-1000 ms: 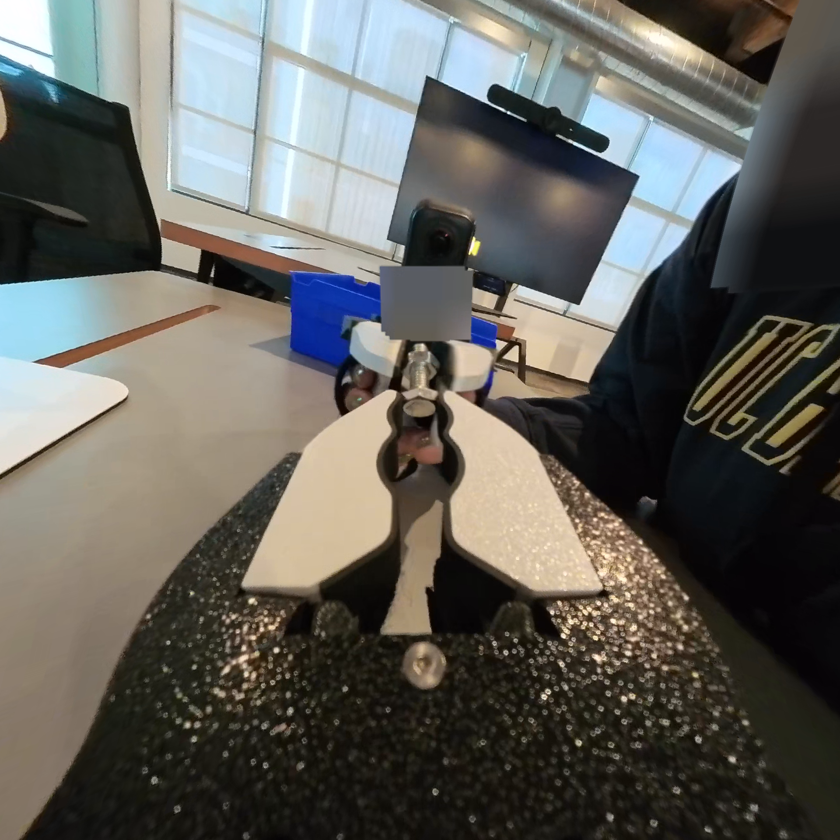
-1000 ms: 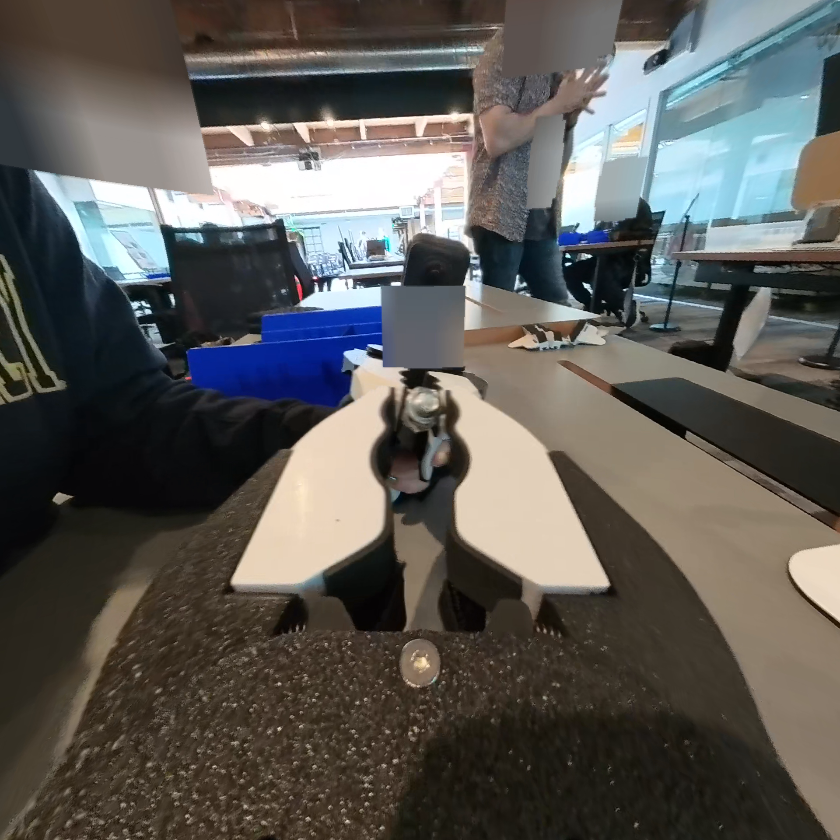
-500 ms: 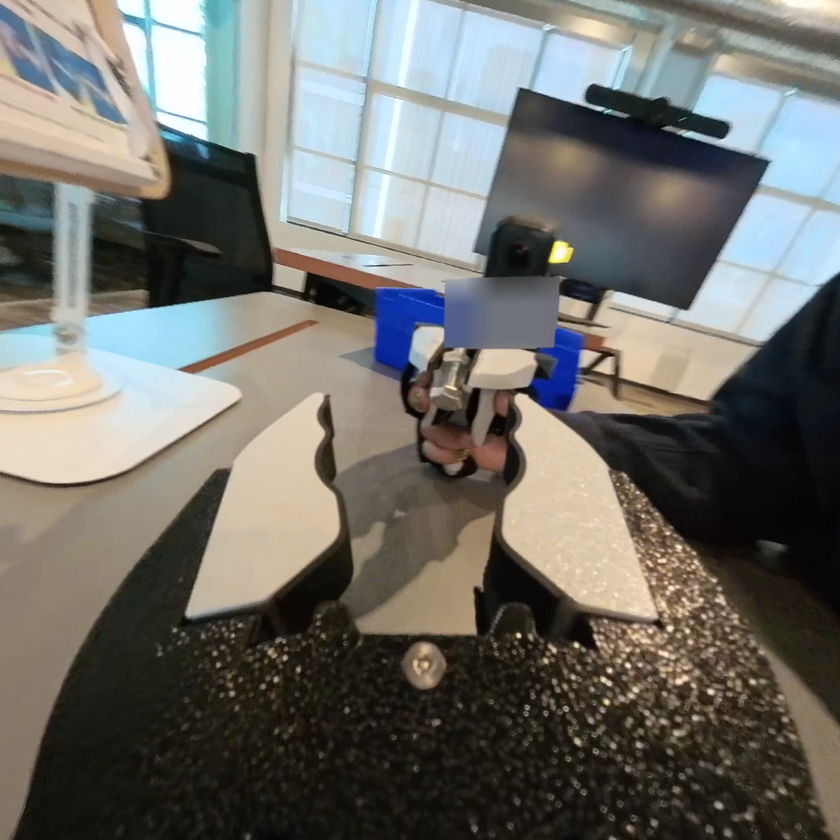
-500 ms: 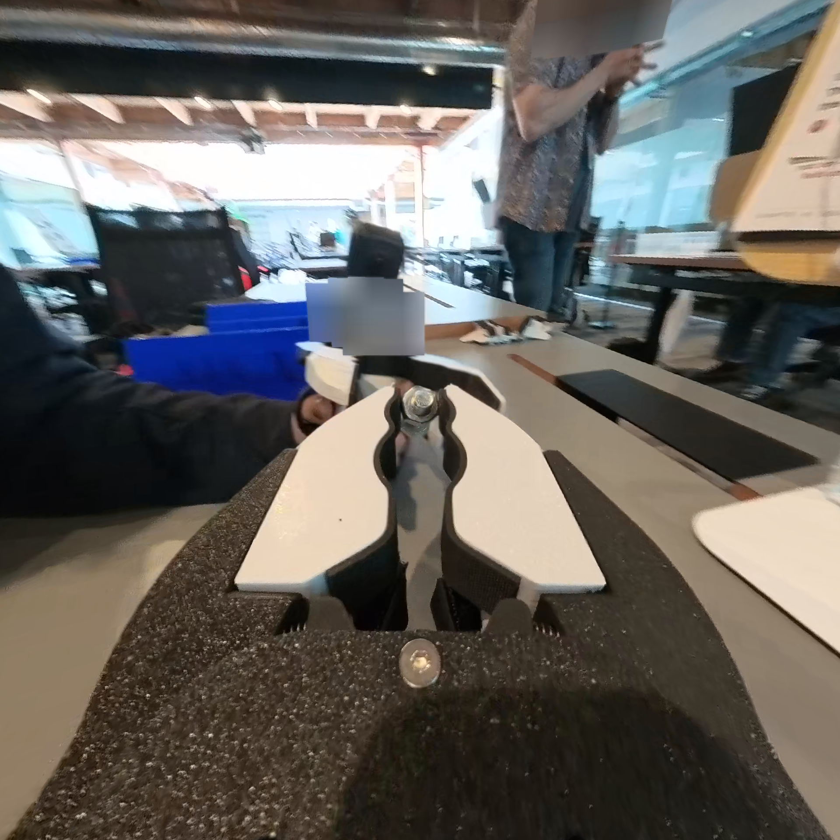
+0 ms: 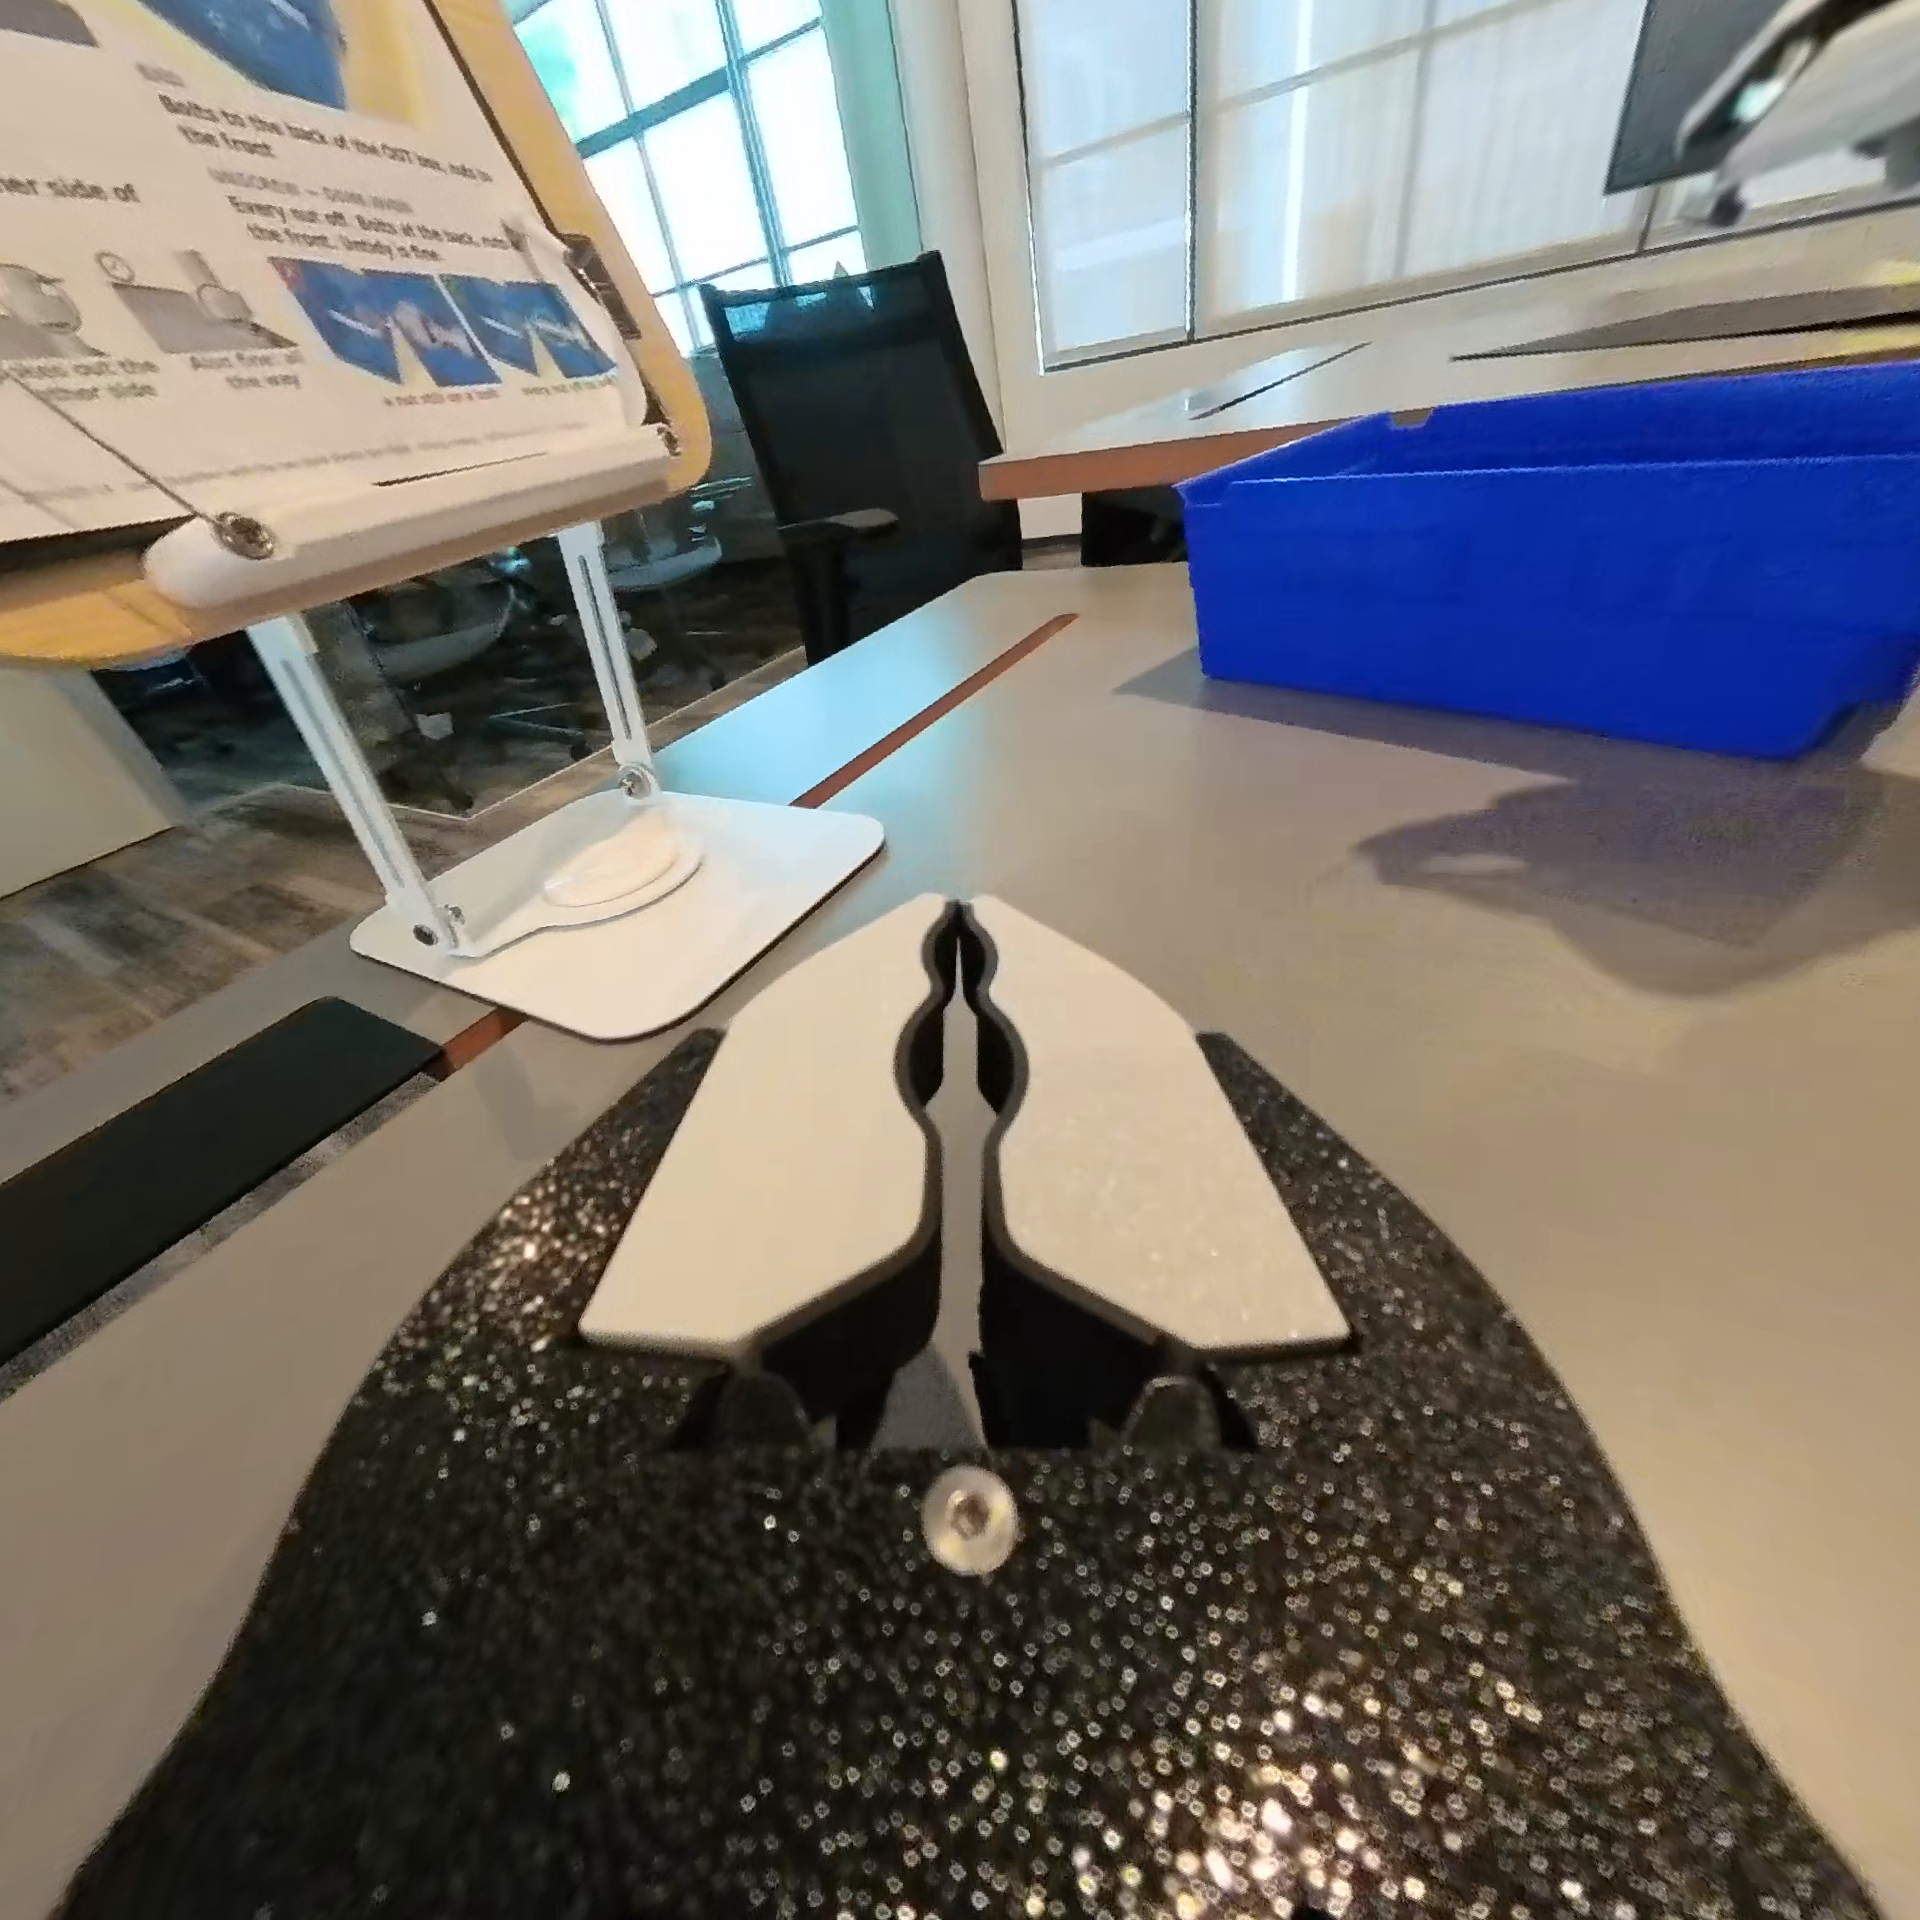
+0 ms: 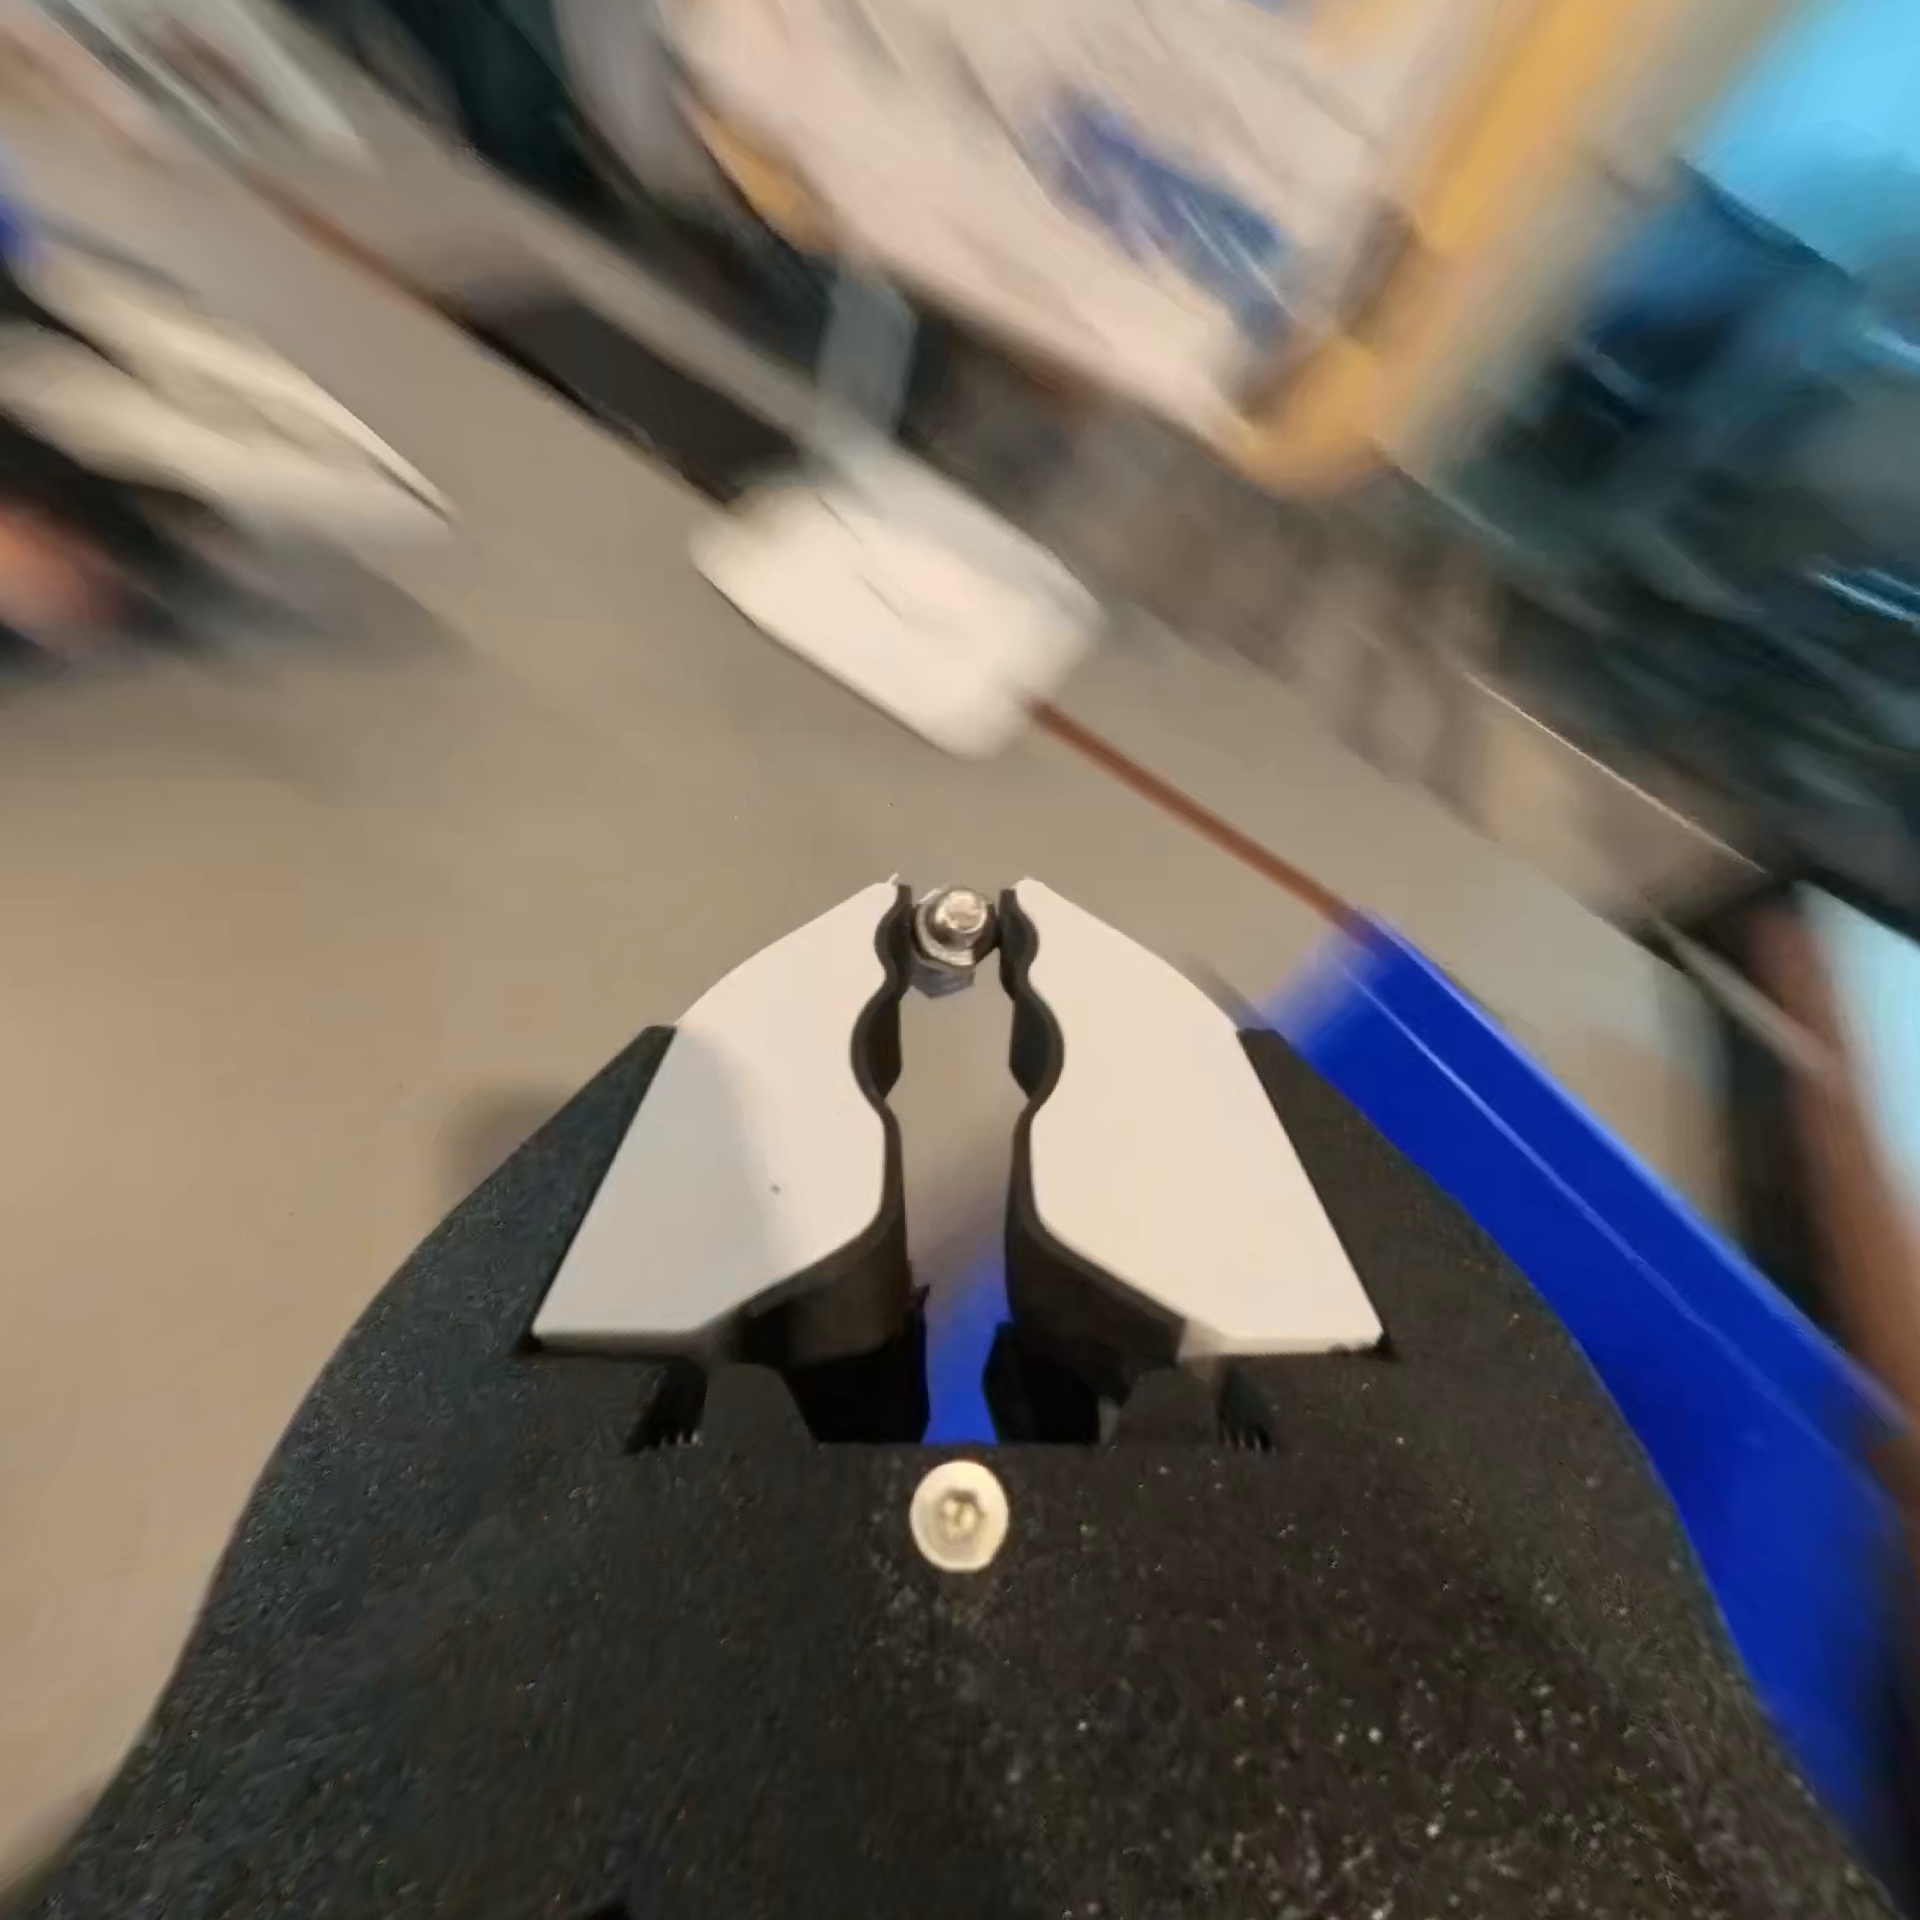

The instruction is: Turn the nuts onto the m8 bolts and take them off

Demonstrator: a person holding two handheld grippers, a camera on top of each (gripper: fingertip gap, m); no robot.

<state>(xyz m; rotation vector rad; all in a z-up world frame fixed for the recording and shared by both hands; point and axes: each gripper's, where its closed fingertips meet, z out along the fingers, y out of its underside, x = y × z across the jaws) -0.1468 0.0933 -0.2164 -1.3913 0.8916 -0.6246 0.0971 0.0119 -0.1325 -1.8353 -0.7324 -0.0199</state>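
Observation:
In the right wrist view my right gripper [image 6: 951, 935] is shut on a silver bolt with a nut on it [image 6: 948, 940], held at the fingertips above the grey table [image 6: 364, 883]; this view is blurred by motion. In the left wrist view my left gripper [image 5: 961, 920] is shut with nothing between its pads, low over the grey table [image 5: 1403, 1091]. The blue bin [image 5: 1558, 561] stands to its right; it also shows in the right wrist view [image 6: 1621, 1226].
A white stand [image 5: 623, 914] carrying an instruction board [image 5: 312, 260] sits at the left on the table. A black chair [image 5: 862, 436] stands behind it. A brown seam [image 5: 935, 707] runs across the table. The stand's base shows blurred in the right wrist view [image 6: 904, 613].
My left gripper let go of the nut on the bolt, opened wide, swung away left and shut on air. My right gripper kept the bolt and swung quickly toward the table by the blue bin.

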